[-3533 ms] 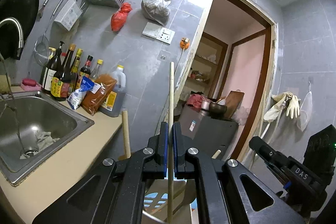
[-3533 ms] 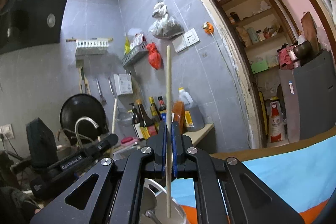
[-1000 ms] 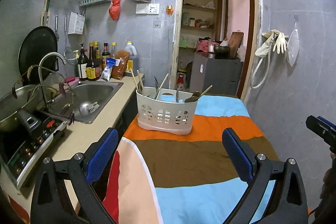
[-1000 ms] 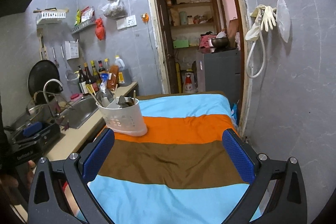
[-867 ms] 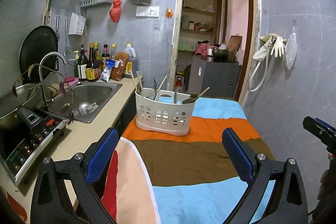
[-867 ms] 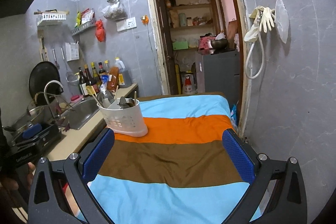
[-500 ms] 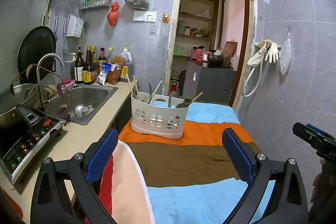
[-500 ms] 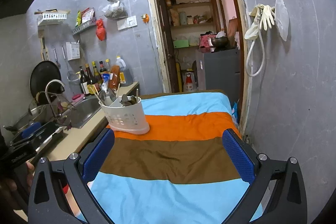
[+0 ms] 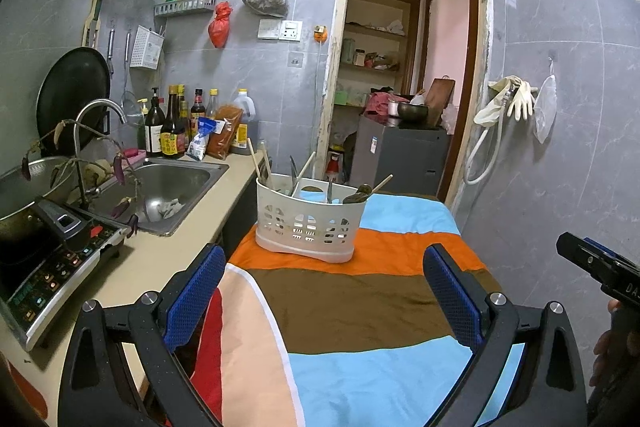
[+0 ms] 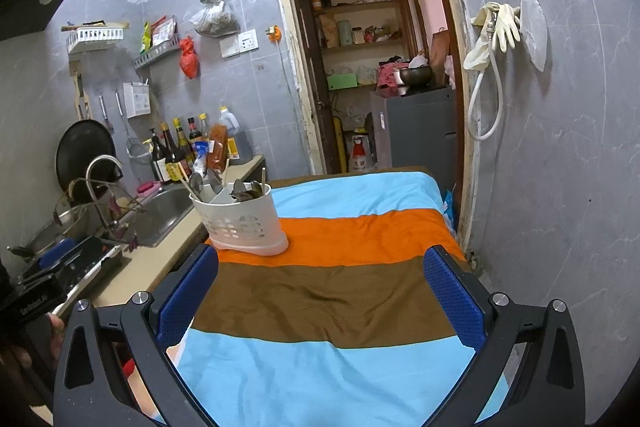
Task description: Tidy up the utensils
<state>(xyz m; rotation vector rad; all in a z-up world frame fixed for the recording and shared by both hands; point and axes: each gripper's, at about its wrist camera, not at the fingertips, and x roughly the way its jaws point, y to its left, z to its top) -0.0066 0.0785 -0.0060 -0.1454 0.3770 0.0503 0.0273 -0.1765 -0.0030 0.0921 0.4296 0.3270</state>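
White plastic utensil caddy (image 9: 308,225) at twelve o'clock on striped cloth (image 9: 360,291) — chopsticks (image 9: 260,163) and spoons inside, left gripper (image 9: 324,297) spread wide and empty, right gripper (image 10: 320,293) likewise — nothing held.

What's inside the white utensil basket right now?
The white utensil basket holds wooden chopsticks and dark metal spoons, handles upright. Its wall hides their lower ends and the bottom.

White perforated plastic caddy (image 9: 306,225), striped cloth (image 9: 360,291), glossy steel sink (image 9: 176,187), wooden chopsticks (image 9: 256,163)
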